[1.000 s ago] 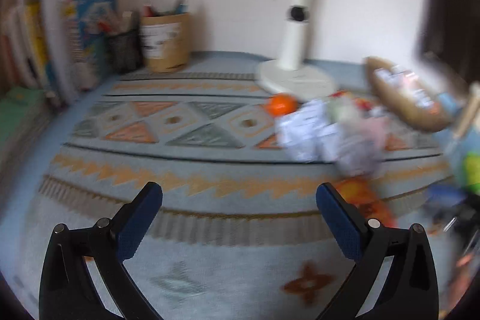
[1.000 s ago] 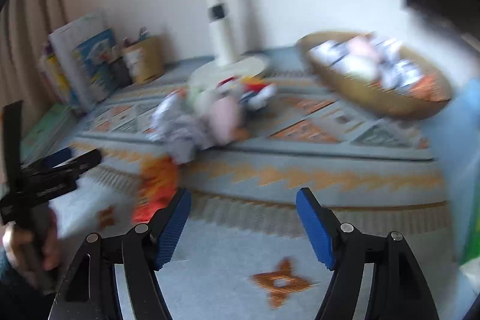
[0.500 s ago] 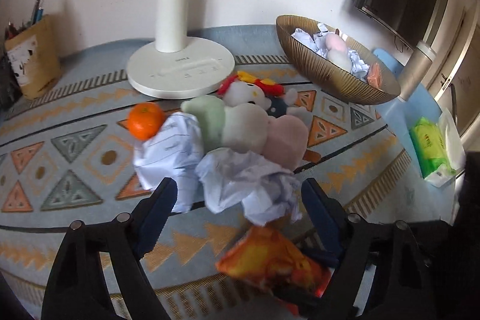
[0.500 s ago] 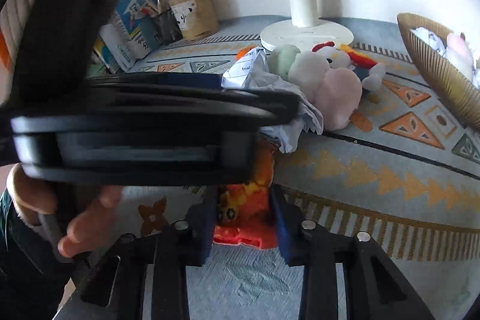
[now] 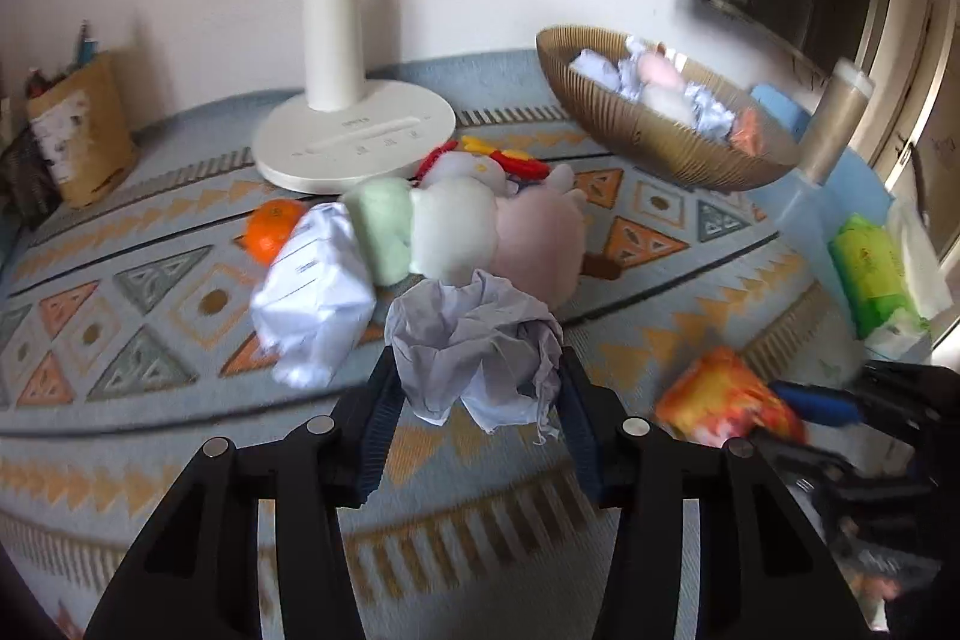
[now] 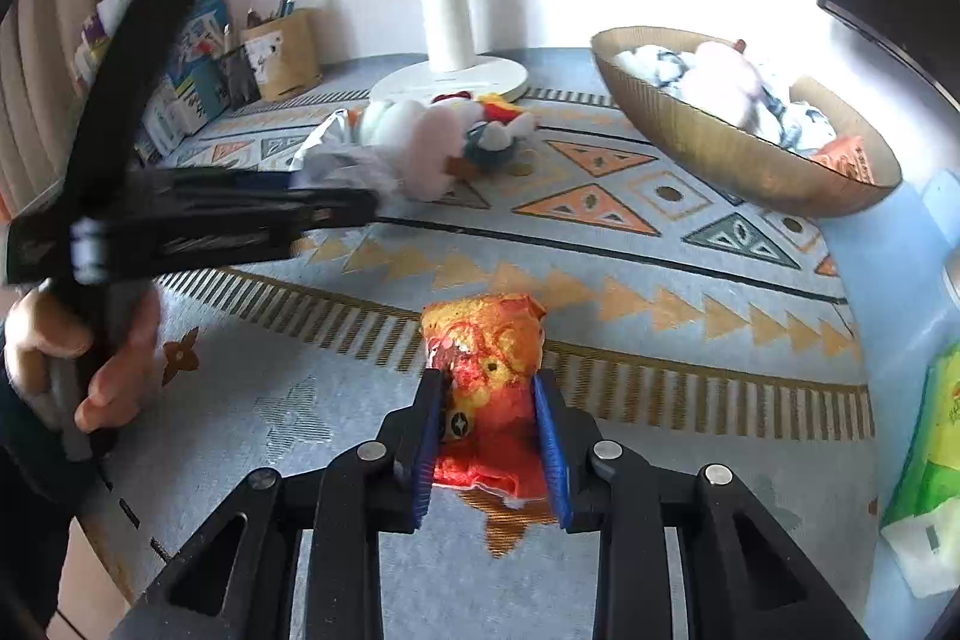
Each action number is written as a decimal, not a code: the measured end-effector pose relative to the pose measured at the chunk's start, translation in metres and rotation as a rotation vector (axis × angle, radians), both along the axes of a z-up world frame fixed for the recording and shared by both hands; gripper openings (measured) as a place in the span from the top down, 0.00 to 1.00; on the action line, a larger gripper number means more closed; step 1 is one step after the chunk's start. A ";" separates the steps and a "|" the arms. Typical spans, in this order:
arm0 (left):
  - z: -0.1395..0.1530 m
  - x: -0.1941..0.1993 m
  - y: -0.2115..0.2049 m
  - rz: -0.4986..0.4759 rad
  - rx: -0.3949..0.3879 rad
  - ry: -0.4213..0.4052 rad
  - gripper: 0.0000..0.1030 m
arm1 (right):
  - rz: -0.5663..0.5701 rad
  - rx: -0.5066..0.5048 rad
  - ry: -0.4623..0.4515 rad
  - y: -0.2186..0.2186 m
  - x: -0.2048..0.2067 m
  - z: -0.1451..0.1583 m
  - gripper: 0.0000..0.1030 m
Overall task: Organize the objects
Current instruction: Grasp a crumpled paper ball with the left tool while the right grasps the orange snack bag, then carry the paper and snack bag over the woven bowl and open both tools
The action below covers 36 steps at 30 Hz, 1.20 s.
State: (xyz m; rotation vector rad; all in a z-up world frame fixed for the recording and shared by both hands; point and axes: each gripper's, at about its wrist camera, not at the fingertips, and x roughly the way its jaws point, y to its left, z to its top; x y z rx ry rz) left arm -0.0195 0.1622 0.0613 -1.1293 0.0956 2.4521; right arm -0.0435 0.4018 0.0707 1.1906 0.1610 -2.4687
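My left gripper [image 5: 477, 400] is shut on a crumpled paper ball [image 5: 474, 340] and holds it just above the patterned mat. My right gripper [image 6: 489, 418] is shut on an orange snack packet [image 6: 486, 358], lifted off the mat; the packet also shows in the left wrist view [image 5: 720, 400]. A second paper wad [image 5: 315, 292], an orange [image 5: 273, 229] and plush toys [image 5: 468, 226] lie mid-mat. A brown ribbed basket [image 6: 708, 142] at the back right holds paper balls, a plush and a packet.
A white lamp base [image 5: 354, 142] stands behind the toys. A pen holder [image 5: 78, 124] and books [image 6: 192, 58] are at the back left. A green tissue pack [image 5: 870, 274] and a bottle [image 5: 834, 124] sit at the right edge.
Both grippers closed: the left on the crumpled paper ball, the right on the snack packet. Both objects have been raised off the mat.
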 end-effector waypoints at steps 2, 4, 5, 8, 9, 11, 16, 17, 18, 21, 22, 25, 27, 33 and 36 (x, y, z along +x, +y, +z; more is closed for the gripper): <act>0.007 0.018 -0.013 0.024 0.019 0.015 0.55 | 0.003 -0.012 -0.025 0.003 -0.006 -0.004 0.68; 0.007 0.032 -0.027 0.052 0.028 0.013 0.55 | -0.002 -0.041 -0.053 0.004 -0.011 -0.007 0.53; 0.005 0.039 -0.035 0.071 0.025 0.014 0.55 | -0.003 -0.052 -0.062 0.004 -0.010 -0.008 0.49; -0.009 0.049 -0.051 0.114 0.032 -0.017 0.55 | -0.010 -0.056 -0.075 0.002 -0.010 -0.011 0.45; -0.012 0.050 -0.054 0.120 0.047 -0.026 0.55 | -0.003 -0.047 -0.070 0.000 -0.009 -0.011 0.45; -0.017 0.054 -0.056 0.139 0.057 -0.041 0.55 | -0.007 -0.025 -0.066 -0.005 -0.007 -0.012 0.50; -0.011 0.061 -0.044 0.116 0.063 -0.015 0.55 | -0.001 0.051 -0.022 -0.016 0.001 -0.013 0.65; -0.010 0.060 -0.040 0.111 0.060 -0.016 0.55 | 0.009 0.055 -0.018 -0.016 0.003 -0.012 0.66; -0.010 0.060 -0.036 0.099 0.060 -0.021 0.55 | 0.025 0.037 -0.023 -0.016 0.006 -0.010 0.67; 0.001 0.060 -0.017 0.049 0.059 -0.010 0.55 | 0.050 -0.058 -0.033 -0.006 0.013 0.004 0.68; 0.007 0.060 -0.009 0.033 0.062 0.002 0.55 | 0.046 -0.076 -0.024 -0.002 0.014 0.011 0.68; 0.030 0.061 0.014 -0.019 0.079 0.048 0.55 | 0.017 -0.100 0.024 0.015 0.016 0.034 0.68; 0.048 0.059 0.030 -0.059 0.094 0.079 0.55 | -0.007 -0.119 0.063 0.031 0.016 0.054 0.68; 0.106 0.024 0.088 -0.117 0.092 0.197 0.55 | -0.184 -0.145 0.253 0.084 0.003 0.129 0.68; 0.121 -0.010 0.115 -0.130 0.091 0.216 0.55 | -0.321 -0.191 0.329 0.112 -0.023 0.158 0.68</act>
